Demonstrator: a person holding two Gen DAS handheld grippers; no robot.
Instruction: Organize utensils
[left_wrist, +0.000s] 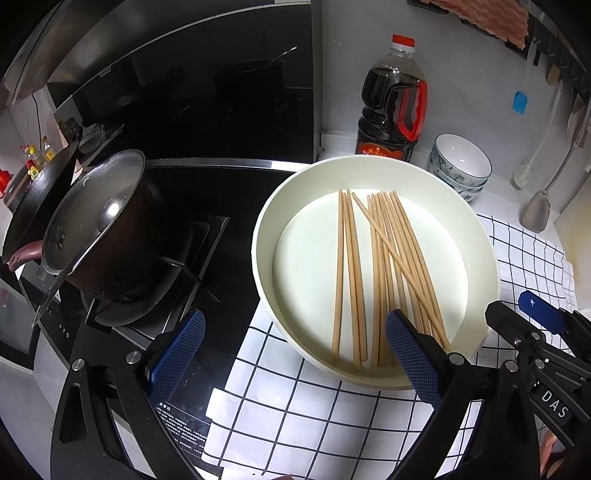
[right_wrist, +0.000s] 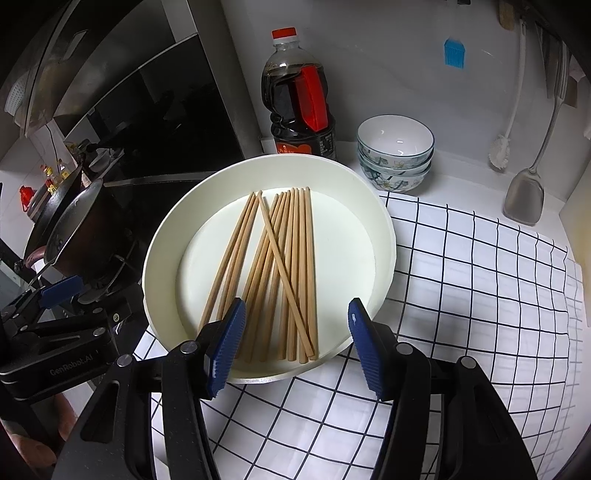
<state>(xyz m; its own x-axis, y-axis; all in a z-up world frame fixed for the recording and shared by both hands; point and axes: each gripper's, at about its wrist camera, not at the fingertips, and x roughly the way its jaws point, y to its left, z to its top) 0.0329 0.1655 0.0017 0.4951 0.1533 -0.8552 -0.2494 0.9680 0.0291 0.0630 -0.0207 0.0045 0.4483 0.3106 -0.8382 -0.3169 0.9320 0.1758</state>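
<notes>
A: How far along is the sorting?

B: Hardly begun, I'd judge. The light wooden chopsticks (right_wrist: 275, 266) all lie loose in the round cream-white shallow basin (right_wrist: 376, 229) at mid-frame, mostly side by side, one slanted across the rest. Nothing has been lifted out, and I can't see where they should end up.

A: And the grippers?

B: The right gripper (right_wrist: 295, 332) hangs at the basin's near rim, blue pads (right_wrist: 227, 343) standing apart, nothing between them but air above the chopstick ends. The left gripper (left_wrist: 291, 350) is spread wider and empty too, one pad over the basin edge, the other over the black stove side.

A: Anything one camera shows alone?

B: The left wrist view takes in the dark metal saucepan (left_wrist: 99, 225) with a ladle, middle left. The right wrist view shows the grid-patterned white cloth (right_wrist: 480, 295) running out to the right.
</notes>
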